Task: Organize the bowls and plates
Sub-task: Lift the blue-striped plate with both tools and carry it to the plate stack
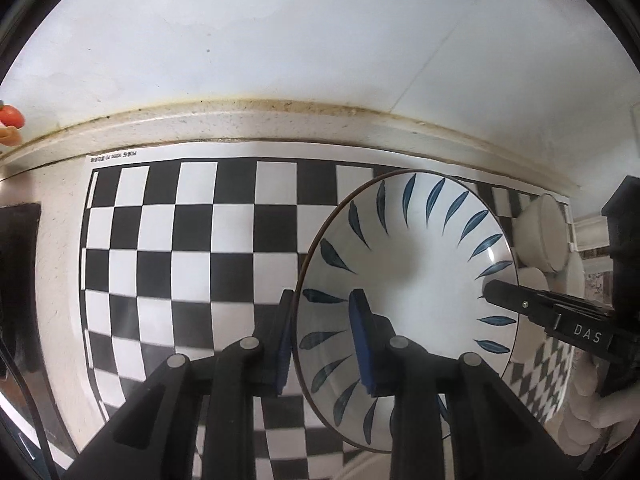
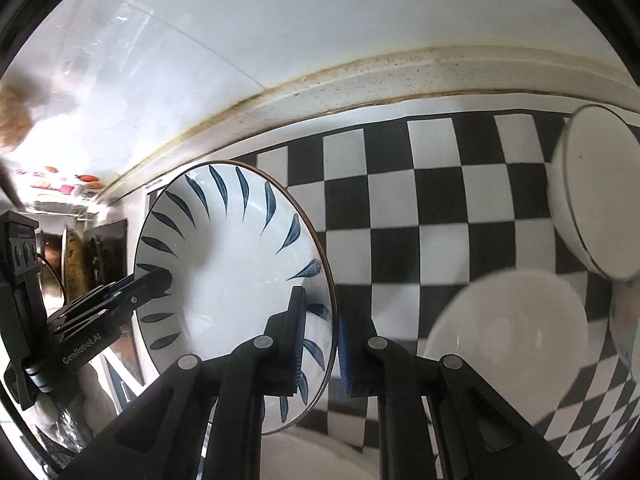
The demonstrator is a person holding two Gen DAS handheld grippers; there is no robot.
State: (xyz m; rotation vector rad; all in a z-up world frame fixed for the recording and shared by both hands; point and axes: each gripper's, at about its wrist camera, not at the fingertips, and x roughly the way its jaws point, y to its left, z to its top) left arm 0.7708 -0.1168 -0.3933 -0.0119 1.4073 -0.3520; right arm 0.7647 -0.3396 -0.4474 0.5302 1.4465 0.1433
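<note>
A white plate with blue leaf marks (image 1: 416,276) is held up off the checkered mat, tilted. My left gripper (image 1: 324,340) straddles its left rim, one finger behind and one on the face, jaws shut on it. My right gripper (image 2: 320,348) straddles the opposite rim of the same plate (image 2: 232,276), shut on it. Each gripper shows in the other's view: the right one (image 1: 496,292) and the left one (image 2: 160,280). A plain white bowl (image 2: 596,196) stands on edge at the right, also in the left wrist view (image 1: 544,236). A second white bowl (image 2: 508,320) lies below it.
A black-and-white checkered mat (image 1: 192,248) covers the speckled counter (image 1: 280,124), which meets a white wall at the back. A dark stove area with pans (image 2: 76,256) is far left. Another pale dish edge (image 2: 628,320) is at the far right.
</note>
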